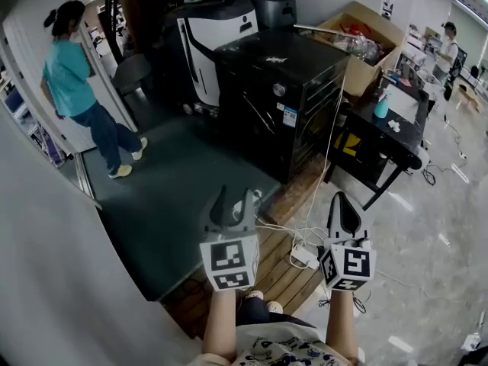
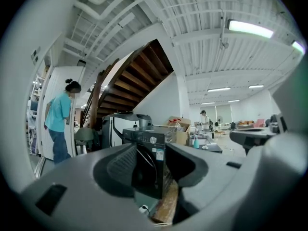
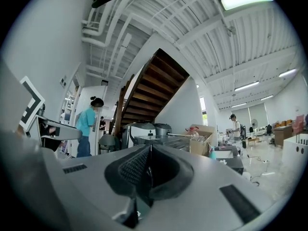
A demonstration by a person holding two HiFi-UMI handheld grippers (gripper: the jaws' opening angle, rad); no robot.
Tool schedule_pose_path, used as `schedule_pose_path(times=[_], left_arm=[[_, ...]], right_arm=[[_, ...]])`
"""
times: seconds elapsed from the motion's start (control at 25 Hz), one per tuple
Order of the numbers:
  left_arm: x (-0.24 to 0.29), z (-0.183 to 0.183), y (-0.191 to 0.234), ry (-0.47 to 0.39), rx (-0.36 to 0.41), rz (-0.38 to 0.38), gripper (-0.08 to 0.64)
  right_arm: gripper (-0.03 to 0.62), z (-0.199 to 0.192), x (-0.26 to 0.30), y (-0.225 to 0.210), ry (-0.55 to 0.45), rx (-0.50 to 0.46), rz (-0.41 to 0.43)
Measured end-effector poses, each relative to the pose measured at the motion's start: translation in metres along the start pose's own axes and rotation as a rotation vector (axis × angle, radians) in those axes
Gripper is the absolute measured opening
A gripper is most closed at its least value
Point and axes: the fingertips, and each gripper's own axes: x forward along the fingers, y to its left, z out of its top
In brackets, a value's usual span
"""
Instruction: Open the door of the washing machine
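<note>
The black washing machine [image 1: 278,101] stands on the floor ahead of me, its front with a round knob [image 1: 279,90] and a dark closed door [image 1: 263,120]. Both grippers are held level, well short of it. My left gripper [image 1: 235,198] has its jaws apart with nothing between them. In the left gripper view the washing machine [image 2: 150,162] shows through the gap between the jaws of the left gripper [image 2: 150,186]. My right gripper [image 1: 343,206] is shut and empty. In the right gripper view the jaws of the right gripper [image 3: 149,165] meet, and only the washing machine's top [image 3: 166,139] shows above them.
A person in a teal shirt [image 1: 72,90] walks at the far left by a white wall. A wooden platform [image 1: 286,277] with a white power strip [image 1: 305,256] and cables lies under me. A black table [image 1: 385,139] and cardboard box [image 1: 366,40] stand right of the machine.
</note>
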Motion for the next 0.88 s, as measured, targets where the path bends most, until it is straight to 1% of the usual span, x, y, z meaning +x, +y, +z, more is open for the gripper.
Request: schedule_pose_path(times=[0.08,0.16,0.32,0.56,0.72,0.88], left_arm=[[-0.001,0.0,-0.004,-0.001,-0.002,0.004,0.221],[-0.001,-0.001,-0.006,-0.003,-0.007,0.013,0.242],[-0.001,-0.004,-0.005,0.008,-0.025,0.028,0.244],[0.01,-0.011,0.003,0.026,-0.032,0.05,0.244],[0.026,-0.019,0.008,0.048,-0.026,0.05,0.244],[0.052,-0.028,0.017,0.079,-0.027,0.055,0.244]], right_arm=[[0.02,-0.002,-0.003,-0.003,0.005,0.002,0.007],[0.02,-0.003,-0.005,-0.006,0.008,0.006,0.011],[0.02,-0.005,-0.006,-0.009,0.015,0.006,0.016],[0.02,-0.013,0.004,-0.009,0.031,0.009,0.025],[0.02,-0.021,0.02,-0.007,0.044,0.017,0.027],[0.02,-0.022,0.046,-0.006,0.047,0.008,0.032]])
